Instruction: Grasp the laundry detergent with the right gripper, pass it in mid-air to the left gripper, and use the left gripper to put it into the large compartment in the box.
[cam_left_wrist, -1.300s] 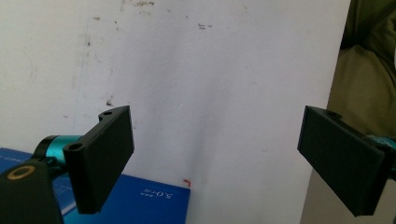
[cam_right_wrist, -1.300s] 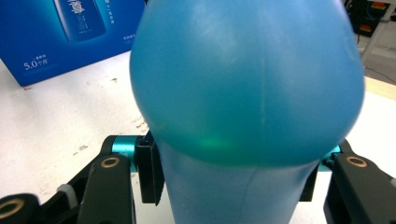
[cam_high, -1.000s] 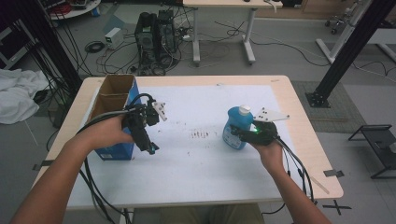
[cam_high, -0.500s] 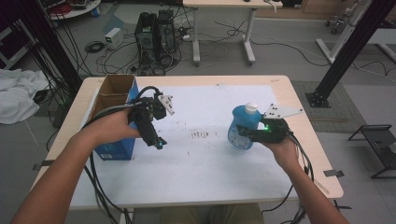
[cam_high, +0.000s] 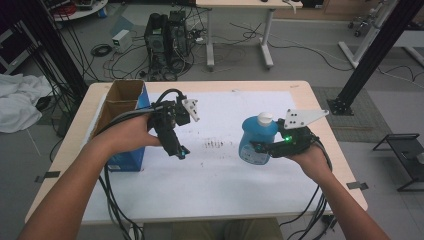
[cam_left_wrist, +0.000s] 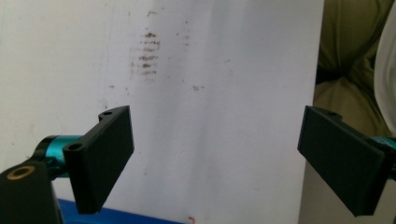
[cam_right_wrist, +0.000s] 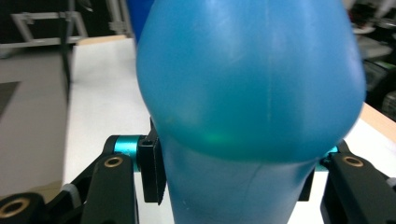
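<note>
Two claws are in my high view. My right claw (cam_high: 261, 148) is clamped on a blue bottle (cam_high: 256, 141) with a white cap (cam_high: 265, 118), held upright above the desk (cam_high: 320, 115), right of centre. My left claw (cam_high: 176, 148) points down over the white sheet (cam_high: 225, 175), just beside a blue cardboard box (cam_high: 125, 131) at the desk's left edge.

From the right claw view I get what the high view cannot give: both pads pressed against the bottle's (cam_right_wrist: 247, 93) narrower lower body beneath its bulge, the left pad (cam_right_wrist: 152, 172) ribbed and in firm contact. From the left claw view I confirm its jaws stand wide apart with nothing between them; below lies the sheet (cam_left_wrist: 210, 116), bearing a patch of dark specks (cam_left_wrist: 147, 51).

Surface: light wood desk, largely covered by the white sheet, specks near its centre (cam_high: 216, 145).

Room: grey floor, a computer tower (cam_high: 165, 35) amid loose cables, a second table's legs (cam_high: 265, 40), white cloth (cam_high: 17, 102) at far left.
</note>
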